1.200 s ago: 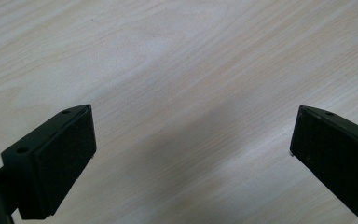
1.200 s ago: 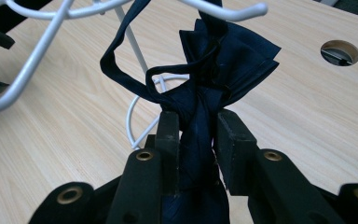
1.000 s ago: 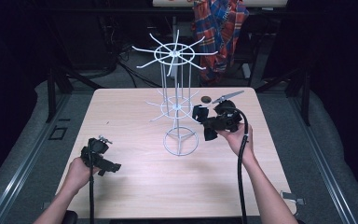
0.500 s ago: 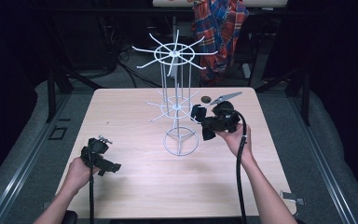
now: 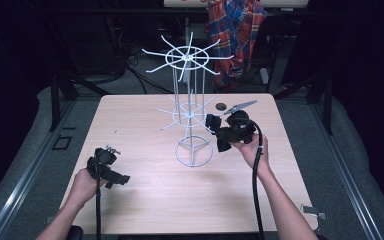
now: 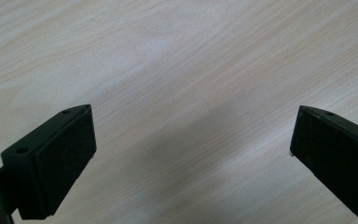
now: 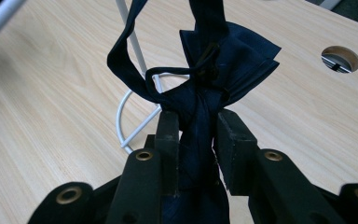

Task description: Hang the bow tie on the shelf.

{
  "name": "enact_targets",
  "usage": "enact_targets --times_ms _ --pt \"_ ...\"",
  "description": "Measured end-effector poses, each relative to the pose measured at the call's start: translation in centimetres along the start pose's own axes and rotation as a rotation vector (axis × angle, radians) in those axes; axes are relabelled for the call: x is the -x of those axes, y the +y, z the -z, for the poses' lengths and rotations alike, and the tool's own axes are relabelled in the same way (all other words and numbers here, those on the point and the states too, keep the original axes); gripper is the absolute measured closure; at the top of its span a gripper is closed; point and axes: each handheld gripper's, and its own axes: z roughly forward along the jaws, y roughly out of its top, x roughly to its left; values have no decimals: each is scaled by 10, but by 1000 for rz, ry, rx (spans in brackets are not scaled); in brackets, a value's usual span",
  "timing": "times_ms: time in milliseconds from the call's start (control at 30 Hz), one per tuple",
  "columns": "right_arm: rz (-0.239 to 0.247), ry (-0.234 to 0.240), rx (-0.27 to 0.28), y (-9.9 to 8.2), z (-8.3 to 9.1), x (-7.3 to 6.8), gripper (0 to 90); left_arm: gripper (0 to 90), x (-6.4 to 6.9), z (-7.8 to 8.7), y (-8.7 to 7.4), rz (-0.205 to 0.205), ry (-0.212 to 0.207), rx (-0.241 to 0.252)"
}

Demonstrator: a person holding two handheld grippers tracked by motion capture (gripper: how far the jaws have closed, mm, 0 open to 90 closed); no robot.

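A white wire rack (image 5: 190, 115) with spoked tiers stands mid-table on a ring base (image 5: 194, 151). Just right of its pole, my right gripper (image 5: 219, 134) points at the rack and is shut on a dark navy bow tie (image 5: 213, 123). In the right gripper view the right gripper (image 7: 197, 140) pinches the bow tie (image 7: 223, 65) at its middle, its strap looping up past the rack's pole (image 7: 131, 44) and base ring (image 7: 123, 123). My left gripper (image 5: 116, 176) rests at the table's front left. In the left gripper view the left gripper (image 6: 193, 140) is open over bare wood.
A round cable hole (image 5: 221, 106) sits in the table (image 5: 145, 210) behind the right gripper, also the hole (image 7: 340, 58) at upper right. A plaid cloth (image 5: 236, 30) hangs beyond the far edge. Dark floor surrounds the table.
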Motion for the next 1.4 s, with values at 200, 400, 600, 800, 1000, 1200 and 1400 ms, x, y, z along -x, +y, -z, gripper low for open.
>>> enact_targets --times_ms 200,400,600,800,1000,1200,1400 --pt "-4 5 5 -1 -2 1 715 2 0 0 0 0 -1 -1" --pt "3 10 -8 -2 -4 2 714 2 0 0 0 -1 1 -1" --pt "-2 7 -12 -3 -5 3 713 2 0 0 0 -2 1 -2" --pt "-10 13 -24 -3 -8 3 711 2 0 0 0 -1 1 -1" --pt "-3 13 -23 -3 -9 2 711 2 1 0 0 -2 -1 0" --pt "-1 11 -24 -3 -9 1 711 2 1 0 0 -3 0 -1" --pt "13 14 -30 -3 -7 1 710 2 1 1 -1 -2 3 0"
